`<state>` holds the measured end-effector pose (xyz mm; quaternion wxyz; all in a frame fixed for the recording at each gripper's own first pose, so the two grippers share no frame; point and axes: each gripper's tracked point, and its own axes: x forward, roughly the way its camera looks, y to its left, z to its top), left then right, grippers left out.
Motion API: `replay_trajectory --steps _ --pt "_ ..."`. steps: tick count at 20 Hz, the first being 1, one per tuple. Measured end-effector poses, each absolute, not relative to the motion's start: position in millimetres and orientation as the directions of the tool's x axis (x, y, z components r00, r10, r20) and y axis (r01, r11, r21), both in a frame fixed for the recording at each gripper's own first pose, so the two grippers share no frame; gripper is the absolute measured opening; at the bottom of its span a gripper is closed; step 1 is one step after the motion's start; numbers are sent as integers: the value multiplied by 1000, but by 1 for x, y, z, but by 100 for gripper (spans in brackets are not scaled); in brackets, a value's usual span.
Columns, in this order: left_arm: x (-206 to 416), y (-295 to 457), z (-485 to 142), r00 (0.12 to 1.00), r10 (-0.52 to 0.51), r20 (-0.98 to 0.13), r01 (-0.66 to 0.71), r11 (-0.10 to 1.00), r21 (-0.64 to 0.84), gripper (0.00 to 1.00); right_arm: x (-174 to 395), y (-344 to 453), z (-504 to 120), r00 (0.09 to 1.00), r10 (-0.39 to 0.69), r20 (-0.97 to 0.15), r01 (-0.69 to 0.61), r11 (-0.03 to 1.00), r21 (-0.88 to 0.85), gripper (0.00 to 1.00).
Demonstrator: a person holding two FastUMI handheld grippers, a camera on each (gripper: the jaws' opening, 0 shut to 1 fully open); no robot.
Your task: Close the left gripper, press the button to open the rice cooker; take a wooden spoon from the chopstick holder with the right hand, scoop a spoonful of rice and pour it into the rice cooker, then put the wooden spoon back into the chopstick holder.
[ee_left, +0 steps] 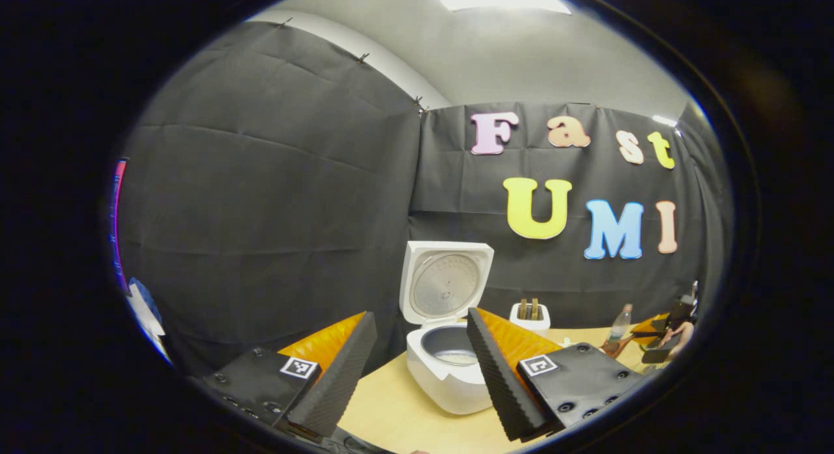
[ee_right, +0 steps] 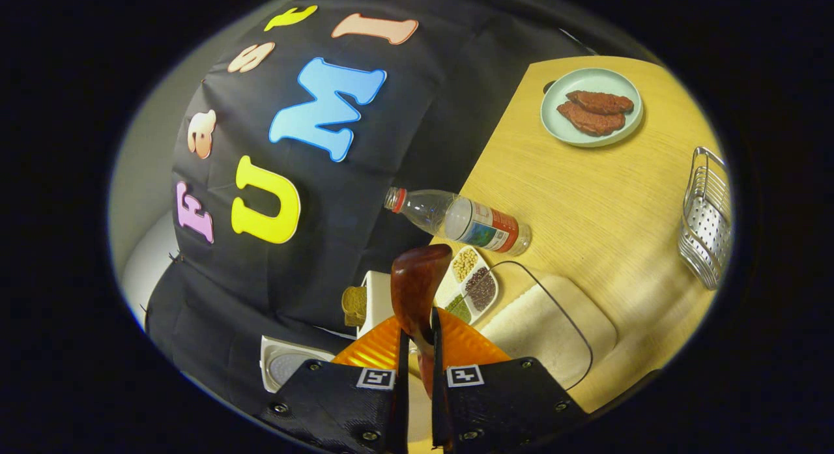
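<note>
right gripper (ee_right: 417, 340) is clamped tight on the wooden spoon (ee_right: 416, 291), whose handle end is hidden between the fingers while its bowl sticks out over the divided grain tray (ee_right: 470, 286). left gripper (ee_left: 420, 359) sits spread wide with nothing in it, and between its fingers the rice cooker (ee_left: 449, 369) stands lid up near the table edge (ee_left: 391, 408). chopstick holder (ee_left: 530, 316) is just behind, small and hard to make out, with open tabletop in front of the cooker.

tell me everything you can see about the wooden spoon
The wooden spoon is dark reddish-brown, glossy wood with a rounded bowl. In the right gripper view the right gripper is shut on its handle, both fingers pressing it, the bowl sticking out ahead of the fingers. It is held in the air, touching nothing else, with the divided grain dish behind it.
</note>
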<state>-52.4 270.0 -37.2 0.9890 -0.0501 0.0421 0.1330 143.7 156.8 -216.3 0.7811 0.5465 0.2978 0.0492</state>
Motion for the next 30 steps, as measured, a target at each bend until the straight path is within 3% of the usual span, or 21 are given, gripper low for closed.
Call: replay_trajectory --steps 4,11,17,23,30 --pt "-53 283 -40 960 263 -97 -270 960 -76 97 149 187 -191 821 451 -350 234 292 927 14" --pt "-54 306 -53 956 270 -116 -280 957 -74 95 161 273 -145 795 552 -251 144 231 962 14" --pt "-69 333 -63 945 300 -130 -311 948 -70 97 166 359 -126 742 633 -219 77 245 966 14" --pt "-96 363 -78 915 370 -161 -386 918 -84 97 167 460 -135 672 697 -252 -11 349 937 14" --pt "-139 391 -94 868 459 -190 -482 871 -99 97 157 538 -177 602 677 -424 -161 623 765 14"
